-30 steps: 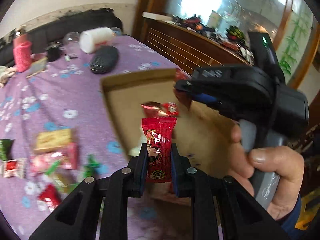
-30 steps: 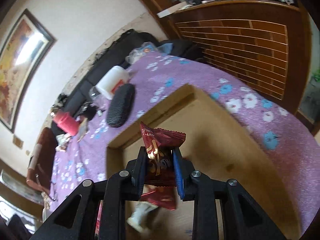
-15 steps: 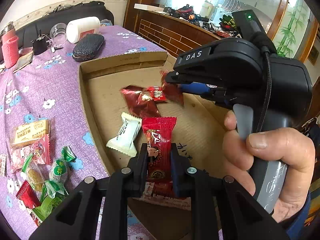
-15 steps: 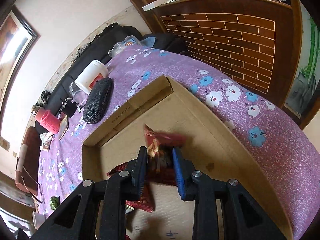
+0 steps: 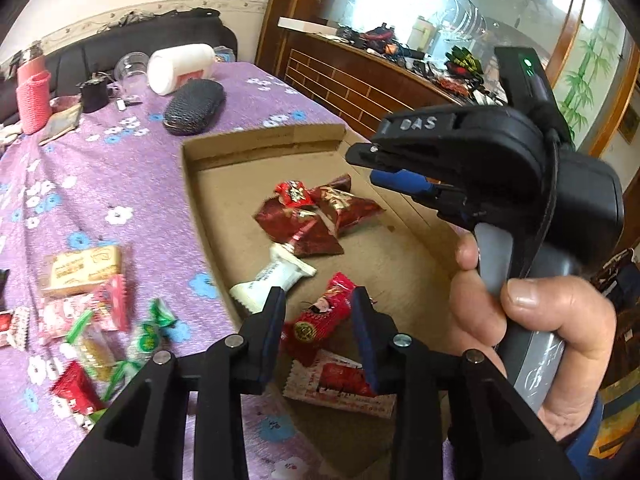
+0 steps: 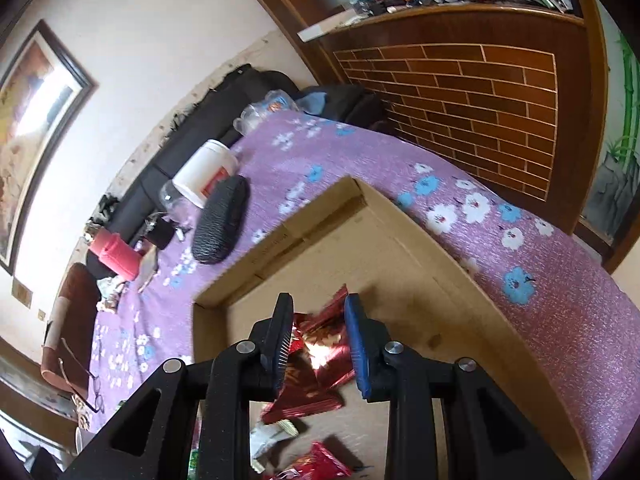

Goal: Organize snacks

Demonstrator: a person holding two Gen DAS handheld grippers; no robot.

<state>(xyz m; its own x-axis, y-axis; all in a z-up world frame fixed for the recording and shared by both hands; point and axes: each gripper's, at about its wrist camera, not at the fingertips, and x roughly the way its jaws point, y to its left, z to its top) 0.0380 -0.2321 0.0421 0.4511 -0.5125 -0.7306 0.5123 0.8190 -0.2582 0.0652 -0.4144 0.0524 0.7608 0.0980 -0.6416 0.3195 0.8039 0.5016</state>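
Observation:
A shallow cardboard box (image 5: 260,140) lies on the purple flowered cloth. My left gripper (image 5: 319,324) hovers over its near end with jaws opening. A bright red candy packet (image 5: 320,316) lies tilted between the fingers, free of the pads. Farther in, two dark red foil packets (image 5: 348,204) rest on each other, with a white packet (image 5: 272,280) near them. My right gripper (image 6: 318,340), held by a hand (image 5: 540,320), stands open just above the foil packets (image 6: 320,336). Its pads are apart from them.
Several loose snacks (image 5: 80,268) lie on the cloth left of the box. A black case (image 5: 194,106), a white jar (image 5: 180,66) and a pink cup (image 5: 34,100) stand at the far end. A wooden partition (image 6: 460,92) runs along the right.
My left jaws have parted and the bright red packet has dropped onto the box floor. The dark red packet has left my right gripper and now lies on the other foil packet.

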